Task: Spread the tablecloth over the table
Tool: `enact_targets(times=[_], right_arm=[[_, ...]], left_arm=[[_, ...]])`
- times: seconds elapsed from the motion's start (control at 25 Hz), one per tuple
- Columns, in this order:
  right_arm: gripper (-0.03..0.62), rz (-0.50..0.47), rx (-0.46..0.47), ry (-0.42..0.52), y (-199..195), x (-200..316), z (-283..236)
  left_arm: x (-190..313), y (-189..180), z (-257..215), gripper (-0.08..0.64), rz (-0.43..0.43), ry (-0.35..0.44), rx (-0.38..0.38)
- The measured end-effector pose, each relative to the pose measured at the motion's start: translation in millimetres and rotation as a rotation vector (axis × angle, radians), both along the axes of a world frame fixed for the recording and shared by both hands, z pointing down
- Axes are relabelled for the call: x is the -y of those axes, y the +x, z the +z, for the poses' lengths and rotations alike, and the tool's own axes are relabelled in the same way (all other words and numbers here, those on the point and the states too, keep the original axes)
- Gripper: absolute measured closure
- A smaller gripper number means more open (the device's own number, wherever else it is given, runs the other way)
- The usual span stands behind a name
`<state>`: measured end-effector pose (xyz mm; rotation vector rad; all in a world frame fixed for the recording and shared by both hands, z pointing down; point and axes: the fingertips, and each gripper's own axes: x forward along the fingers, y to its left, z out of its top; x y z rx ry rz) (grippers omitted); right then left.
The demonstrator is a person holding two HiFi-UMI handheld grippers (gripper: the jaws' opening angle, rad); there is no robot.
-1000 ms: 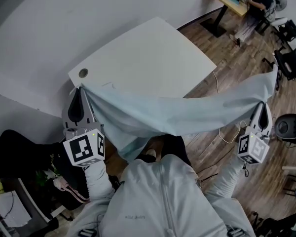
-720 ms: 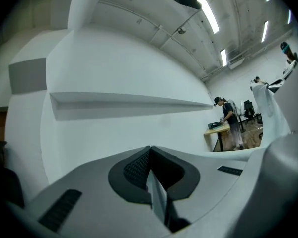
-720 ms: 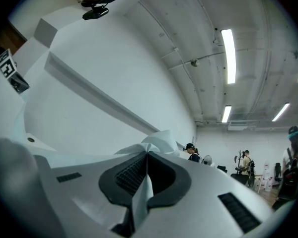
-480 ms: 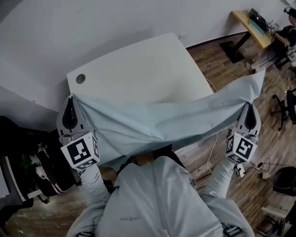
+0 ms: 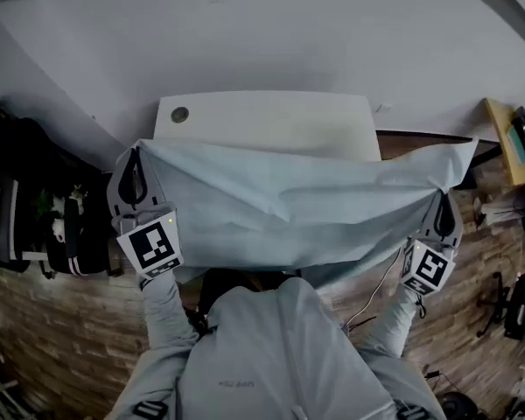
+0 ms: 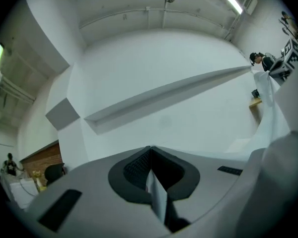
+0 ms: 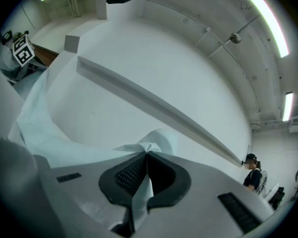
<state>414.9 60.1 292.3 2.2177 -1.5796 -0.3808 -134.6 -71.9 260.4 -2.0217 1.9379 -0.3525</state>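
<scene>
Closest in, the left gripper at the left of the frame and the right gripper at the lower right are each clamped tight on a corner of the pale blue tablecloth. In both gripper views there's a fold of fabric squeezed between the pads. The cloth hangs stretched between them across the middle of the frame and hides the near part of the white table. The far strip and the round cable hole are still bare. I can't tell if the cloth touches the top yet.

To do this bit well, I'd keep both hands level and well apart so the held edge stays taut. Then carry that edge out toward the wall, lower both corners together, and let go only once it lies flat. It looks to overhang more on the right, so nudge it left.

Versus a second ago, the table sat at an angle and the cloth sagged off its right corner over the wood floor. Now everything's squared up and the right gripper is in much closer.
</scene>
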Motion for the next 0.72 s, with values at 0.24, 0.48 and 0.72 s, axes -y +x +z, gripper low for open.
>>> enact_targets(times=[0.24, 0.48, 0.72], right_arm=[[0.571, -0.113, 0.031, 0.002, -3.4, 53.5, 11.8], [0.570, -0.121, 0.032, 0.011, -3.2, 71.5, 7.9], [0.569, -0.071, 0.019, 0.031, 7.1, 69.1, -0.6]], left_arm=[[-4.2, -2.0, -0.3, 0.536, -0.088, 0.020, 0.057], [-1.5, -28.5, -7.2, 0.537, -0.156, 0.029, 0.055], [8.8, -51.0, -13.0, 0.536, -0.177, 0.052, 0.035]])
